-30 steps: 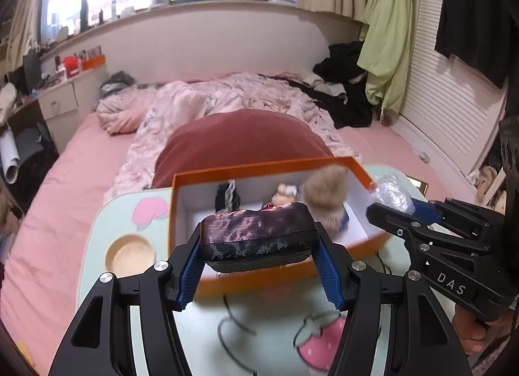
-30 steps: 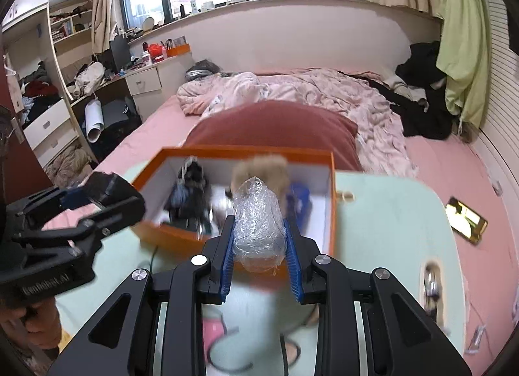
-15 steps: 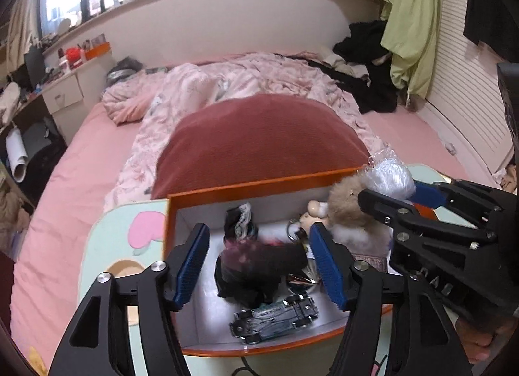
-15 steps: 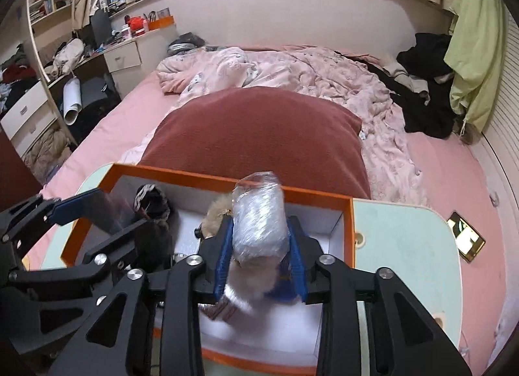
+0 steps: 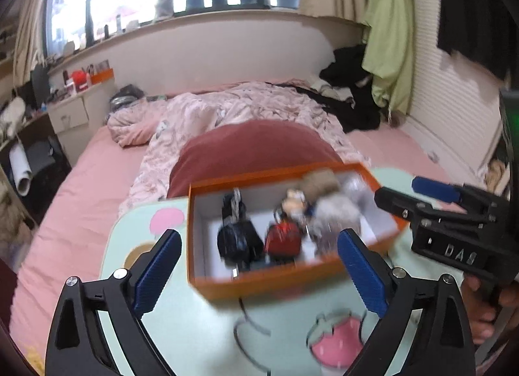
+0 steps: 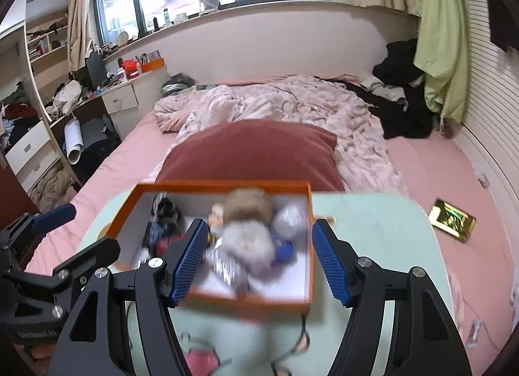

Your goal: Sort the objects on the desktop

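- One orange box [image 5: 279,282] stands open on the pale green table [image 5: 201,337], its far edge toward a dark red pillow [image 5: 253,152] on the bed [image 6: 431,168].
- Inside the box lie several small things, all blurred: one black bundle [image 5: 238,239] at the left, one red pouch [image 5: 283,239] beside it, one furry brown-and-grey toy [image 6: 249,230] in the middle, and one crinkled clear plastic wrap [image 6: 290,215] toward the right wall. Their exact count cannot be told through the blur.
- Two claws are in view, both nearer the camera than the box.
- The left claw [image 5: 259,265] stands spread wide, its two blue pads on either side of the box's near wall in the picture, nothing between them; its jaws have just been opening.
- The right claw [image 6: 259,257] is also spread, pinching nothing; in its own view the toy and the box's near wall show through the gap. Its jaws have just been opening as well.
- A person's hand [image 5: 486,308] grips the right claw's handle at the right edge of the left view.
- The table carries one pink strawberry drawing [image 5: 337,340] and one round recess [image 5: 136,254].
- One gold-edged phone [image 6: 452,220] lies on the pink bed sheet, well apart from the table.
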Available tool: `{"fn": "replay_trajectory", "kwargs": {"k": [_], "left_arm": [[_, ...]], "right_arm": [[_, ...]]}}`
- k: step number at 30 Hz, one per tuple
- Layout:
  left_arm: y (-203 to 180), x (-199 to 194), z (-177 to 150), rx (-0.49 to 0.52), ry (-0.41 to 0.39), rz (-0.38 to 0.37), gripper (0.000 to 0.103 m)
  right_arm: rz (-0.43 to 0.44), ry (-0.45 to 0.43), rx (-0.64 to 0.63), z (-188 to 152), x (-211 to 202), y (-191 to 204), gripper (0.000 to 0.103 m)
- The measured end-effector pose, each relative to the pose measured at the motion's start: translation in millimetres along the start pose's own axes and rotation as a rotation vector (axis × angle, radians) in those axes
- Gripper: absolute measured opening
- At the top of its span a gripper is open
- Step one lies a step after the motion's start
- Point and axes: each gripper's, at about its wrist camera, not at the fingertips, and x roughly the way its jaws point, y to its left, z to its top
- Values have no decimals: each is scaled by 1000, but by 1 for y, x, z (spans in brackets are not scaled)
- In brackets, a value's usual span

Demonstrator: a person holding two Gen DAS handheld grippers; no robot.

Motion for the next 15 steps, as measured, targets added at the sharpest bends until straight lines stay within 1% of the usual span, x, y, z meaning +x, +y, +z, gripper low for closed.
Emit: {"fn": "replay_trajectory", "kwargs": {"k": [3,5,7,9,12,14,15], "left_arm": [[-3,-4,-27,0,39,-5,98],[-2,-1,-44,-12,63,7,98],[-1,5,-59,-32,91,16,98],[-1,16,-72,-52,133,5,98],[-5,35,-83,-48,208,21,98],[-7,43,-86,-42,235,34,98],[-6,46,-89,-53,244,17,102]], "right_arm": [[11,29,17,-23,-5,-4,69],[12,52,8,-39,-6,-4,69],[-6,71,-10,-58,-4,-1,69],[-26,95,-33,-74,-1,1,69],[-37,136,-61,-91,6,3,69],[-46,163,-71,-97,12,1,69],[-45,176,-65,-99,15,0,69]]}}
